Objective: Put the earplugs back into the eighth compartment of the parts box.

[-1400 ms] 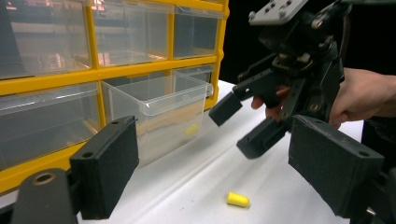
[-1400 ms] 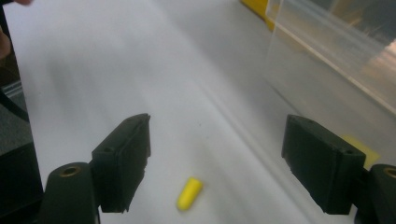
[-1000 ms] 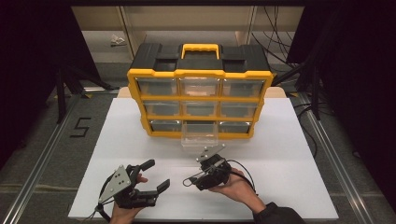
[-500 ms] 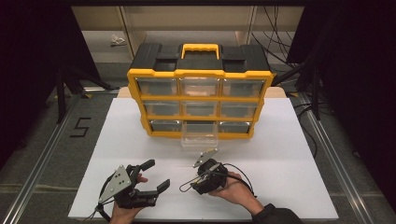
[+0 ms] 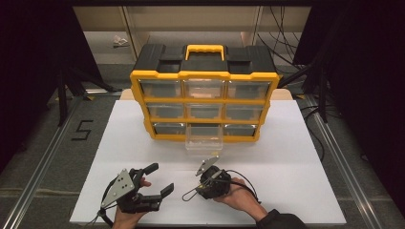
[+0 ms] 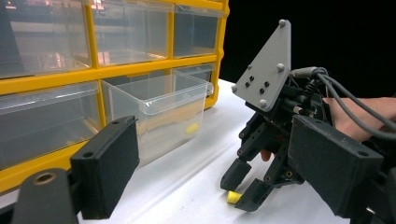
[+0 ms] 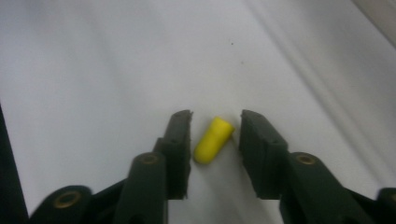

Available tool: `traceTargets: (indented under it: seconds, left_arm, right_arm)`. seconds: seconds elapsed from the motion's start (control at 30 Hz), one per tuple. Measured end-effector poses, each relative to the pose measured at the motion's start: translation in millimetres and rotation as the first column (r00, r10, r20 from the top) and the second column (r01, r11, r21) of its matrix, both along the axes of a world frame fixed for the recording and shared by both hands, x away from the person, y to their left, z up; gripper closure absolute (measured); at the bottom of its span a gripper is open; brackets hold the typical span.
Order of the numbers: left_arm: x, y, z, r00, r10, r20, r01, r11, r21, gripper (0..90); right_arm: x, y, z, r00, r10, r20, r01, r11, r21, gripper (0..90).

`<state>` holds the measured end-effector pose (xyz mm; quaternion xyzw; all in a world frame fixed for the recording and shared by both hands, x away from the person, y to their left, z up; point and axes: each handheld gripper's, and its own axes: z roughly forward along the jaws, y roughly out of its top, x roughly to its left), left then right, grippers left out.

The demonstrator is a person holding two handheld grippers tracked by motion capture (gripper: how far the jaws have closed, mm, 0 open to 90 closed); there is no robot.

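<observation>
We read a single mark: a black numeral "5" (image 5: 82,130) on the grey floor (image 5: 43,143), at about nine o'clock from the white table (image 5: 296,157) in the high view, between two rails. We find no lettering, label or brand name legible on the yellow-and-black drawer cabinet (image 5: 204,76) at twelve o'clock, on its clear drawers, or on either gripper's body in the gripper views.

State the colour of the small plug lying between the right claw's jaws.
Yellow; the plug shows best in the right gripper view.
</observation>
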<state>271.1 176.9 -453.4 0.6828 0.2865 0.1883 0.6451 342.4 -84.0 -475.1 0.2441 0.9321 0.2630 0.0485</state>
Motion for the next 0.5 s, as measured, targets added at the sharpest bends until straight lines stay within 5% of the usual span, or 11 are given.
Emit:
traceTargets:
  seconds: [0.17, 0.5]
  left_arm:
    - [0.0, 0.0, -0.1, 1.0, 0.002, 0.0, -0.002, 1.0, 0.002, 15.9]
    - [-0.1, 0.0, 0.0, 1.0, 0.003, 0.0, -0.003, 1.0, 0.003, 15.9]
  right_arm:
    - [-3.3, 0.7, -0.3, 0.9984, 0.05, 0.026, -0.049, 0.999, -0.011, 78.9]
    - [-3.3, -2.8, 8.3, 0.9951, 0.081, 0.056, -0.082, 0.996, 0.021, 81.3]
